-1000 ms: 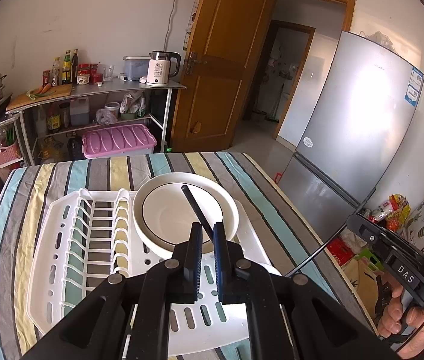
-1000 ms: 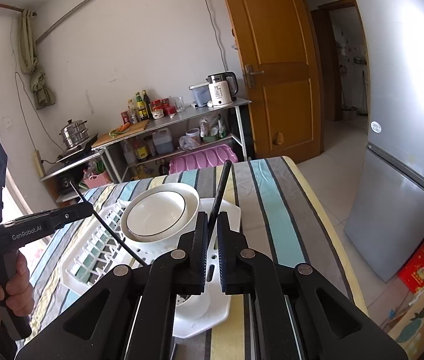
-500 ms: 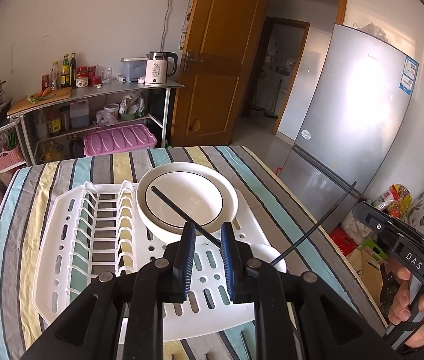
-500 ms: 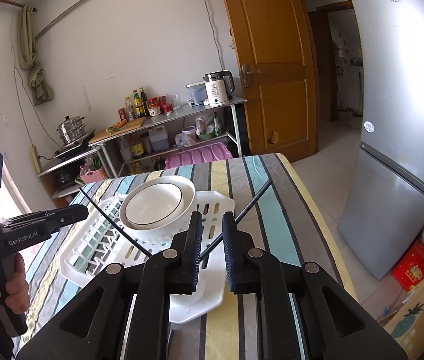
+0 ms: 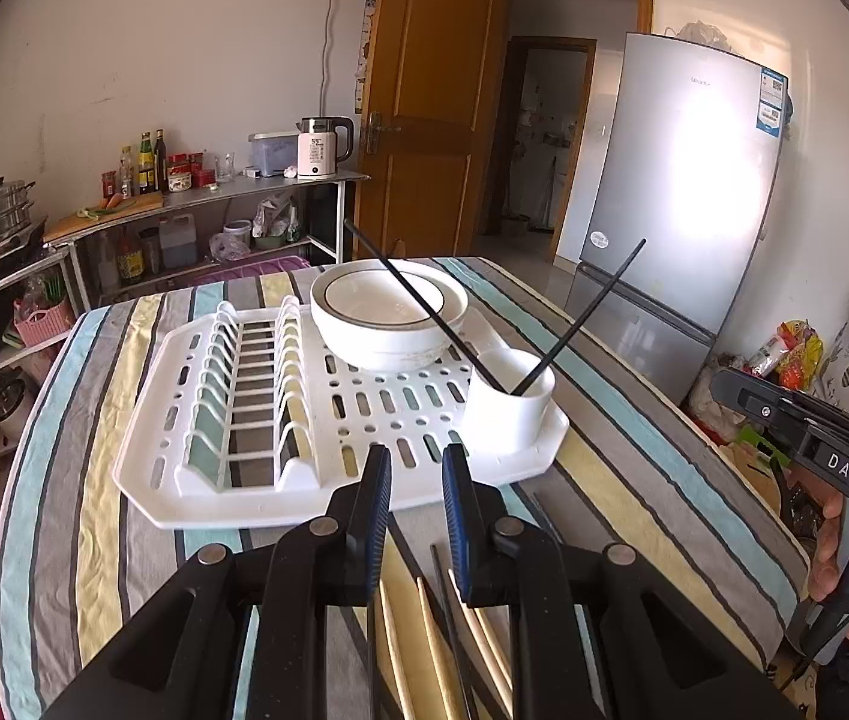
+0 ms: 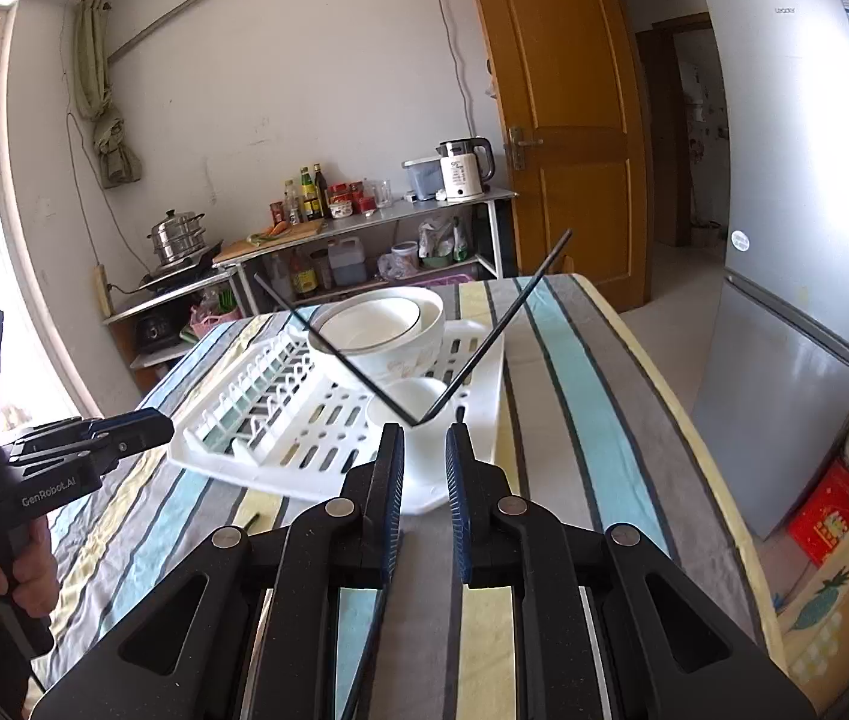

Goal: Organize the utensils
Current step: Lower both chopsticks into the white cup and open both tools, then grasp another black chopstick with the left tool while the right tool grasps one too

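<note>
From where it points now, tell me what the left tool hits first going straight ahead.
Most likely the near rim of the white dish rack, just beyond the left tool; depth is uncertain, so it might meet the striped tablecloth first.

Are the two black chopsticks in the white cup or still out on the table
In the cup. Both black chopsticks stand with lower ends inside the white cup, leaning apart in a V.

Your right tool [image 6: 425, 447] gapes empty; two chopsticks [image 6: 502, 330] cross in the cup [image 6: 409, 405] on the rack [image 6: 280, 450].
</note>
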